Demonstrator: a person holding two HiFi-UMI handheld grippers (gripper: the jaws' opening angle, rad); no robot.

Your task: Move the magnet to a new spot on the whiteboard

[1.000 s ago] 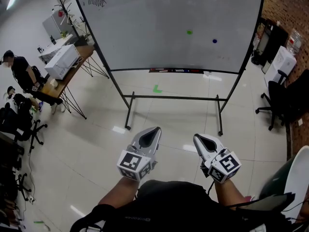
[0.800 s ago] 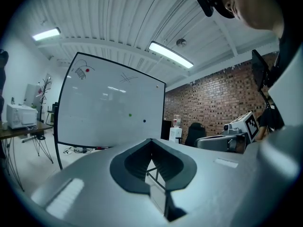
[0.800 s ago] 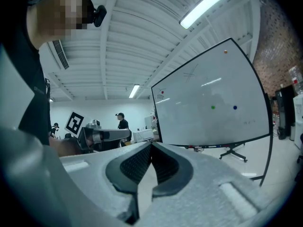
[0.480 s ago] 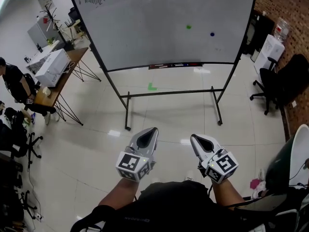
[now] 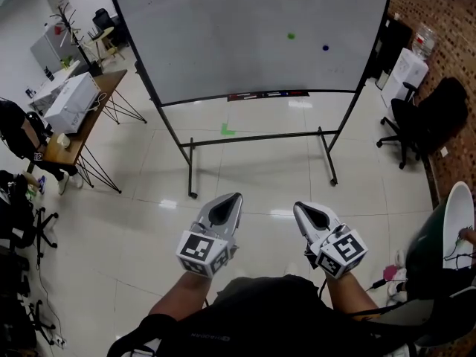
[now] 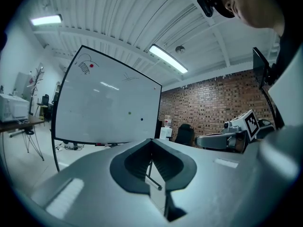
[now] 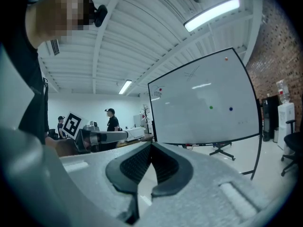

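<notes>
- Head view: the left claw (image 5: 230,203) and the right claw (image 5: 303,210) are low, well apart from the whiteboard (image 5: 223,43). A green magnet (image 5: 291,36) and a blue magnet (image 5: 325,48) stick on the whiteboard.
- Left gripper view: the left claw is pressed together, with nothing in it.
- Right gripper view: the right claw is pressed together, with nothing in it.
</notes>
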